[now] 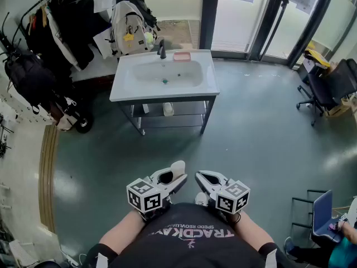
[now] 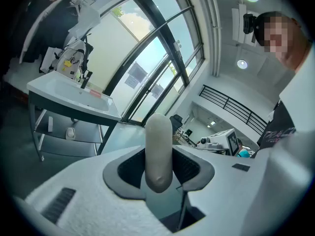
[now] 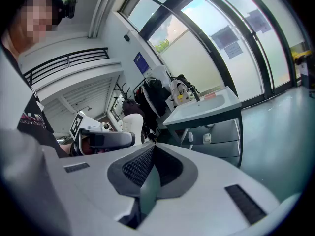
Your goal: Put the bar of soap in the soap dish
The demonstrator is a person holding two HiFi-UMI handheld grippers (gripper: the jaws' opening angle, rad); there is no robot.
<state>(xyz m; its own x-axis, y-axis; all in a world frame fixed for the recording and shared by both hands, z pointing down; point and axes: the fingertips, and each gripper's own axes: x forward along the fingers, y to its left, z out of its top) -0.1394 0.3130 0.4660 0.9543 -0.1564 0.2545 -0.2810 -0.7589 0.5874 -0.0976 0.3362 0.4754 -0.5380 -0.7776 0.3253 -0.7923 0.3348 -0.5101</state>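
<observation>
**While the left gripper (image 1: pixel 169 180) clamps the bar of soap (image 1: pixel 178 168), the soap dish (image 1: pixel 182 56) lies well apart**

Both tools hover near the person's black shirt (image 1: pixel 189 244); the right gripper (image 1: pixel 204 178) has its jaws together, empty. Bare grey-green floor (image 1: pixel 251 138) separates them from the white washbasin (image 1: pixel 125 91), where the pink soap dish sits beside the faucet (image 1: pixel 162 50), a loaded coat rack (image 1: pixel 56 21) alongside. From the head view the bar is a white tip; the left gripper view shows it upright between the pads (image 2: pixel 130 168).

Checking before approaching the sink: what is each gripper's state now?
Left gripper: closed on the off-white oval bar of soap.
Right gripper: closed, empty.
</observation>
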